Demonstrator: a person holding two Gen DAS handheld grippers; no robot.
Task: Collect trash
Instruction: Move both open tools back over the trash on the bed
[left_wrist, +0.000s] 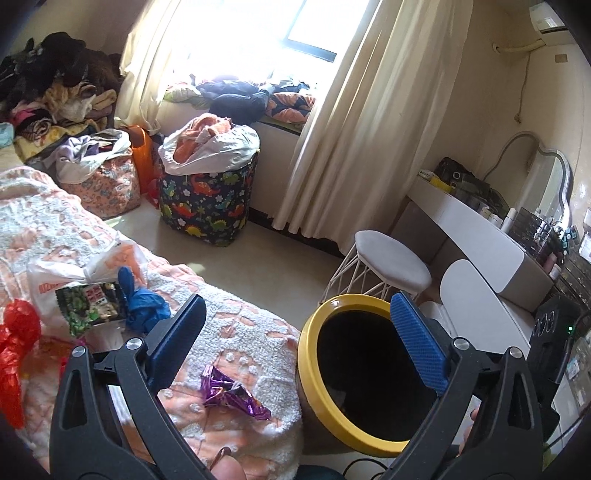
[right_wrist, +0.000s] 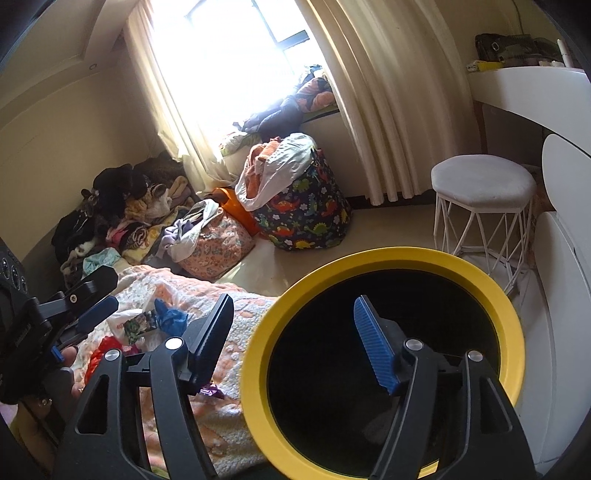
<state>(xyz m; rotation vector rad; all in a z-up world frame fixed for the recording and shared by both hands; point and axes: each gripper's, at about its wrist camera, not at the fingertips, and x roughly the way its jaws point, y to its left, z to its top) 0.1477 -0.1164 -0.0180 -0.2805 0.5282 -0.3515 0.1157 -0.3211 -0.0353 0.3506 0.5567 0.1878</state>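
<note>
Yellow-rimmed bin (right_wrist: 255, 347) interior too dark to see contents

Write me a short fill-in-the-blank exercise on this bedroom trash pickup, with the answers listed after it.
1. The trash bin beside the bed has a rim coloured ____.
2. The crumpled wrapper nearest the bin on the bedspread is ____ in colour.
3. The laundry basket by the window is printed with ____.
4. The left gripper holds ____.

Missing words: yellow; purple; dinosaurs; nothing

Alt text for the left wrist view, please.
The open, empty left gripper hovers between a yellow-rimmed bin and a bed holding a purple wrapper, blue bag and red bag.
</note>
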